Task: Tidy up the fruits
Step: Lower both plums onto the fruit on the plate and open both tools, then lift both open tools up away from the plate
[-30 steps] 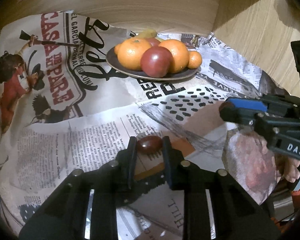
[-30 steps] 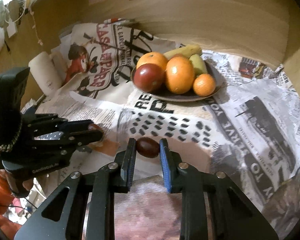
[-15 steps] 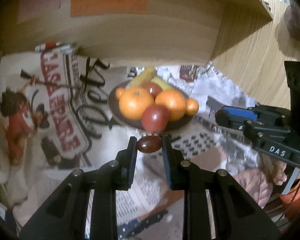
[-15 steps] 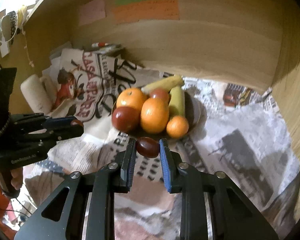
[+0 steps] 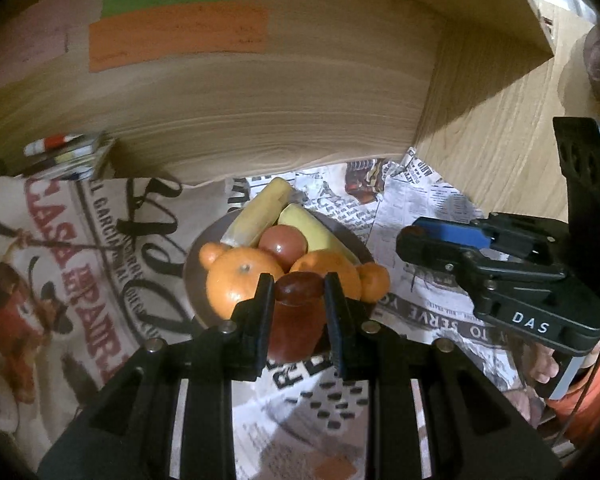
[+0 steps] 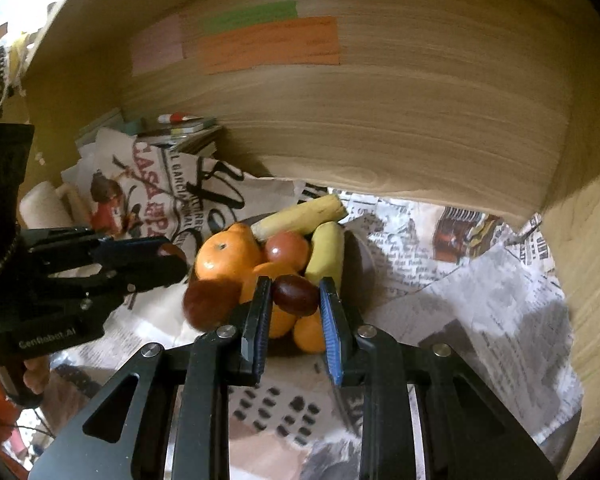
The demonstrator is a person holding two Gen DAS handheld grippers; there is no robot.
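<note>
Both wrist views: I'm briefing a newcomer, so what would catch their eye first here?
Probably the plate heaped with oranges, red fruits and bananas, on newspaper against the wooden back wall. Next, each gripper, left and right, clamps a small dark red fruit just before that pile.

A: Where does the plate (image 5: 196, 276) sit?

B: On the newspapers (image 5: 428, 200) that cover the surface, just before the back wall (image 5: 260, 112), with the side wall (image 5: 484, 136) off to its right.

A: And on it?

B: Two bananas (image 5: 260, 212) lie at the back. An apple (image 5: 283, 242) sits before them, between two big oranges (image 5: 240, 280); a small one (image 5: 374, 280) lies at the right rim.

A: The grippers?

B: The left gripper (image 5: 299, 292) is before the plate, a small fruit (image 5: 299, 286) between its fingers; another apple (image 5: 296, 328) lies behind it. The right gripper (image 6: 295, 294) is to its right, with its own small fruit (image 6: 295, 294). Booklets (image 6: 184, 128) are stacked far left against the wall.
</note>
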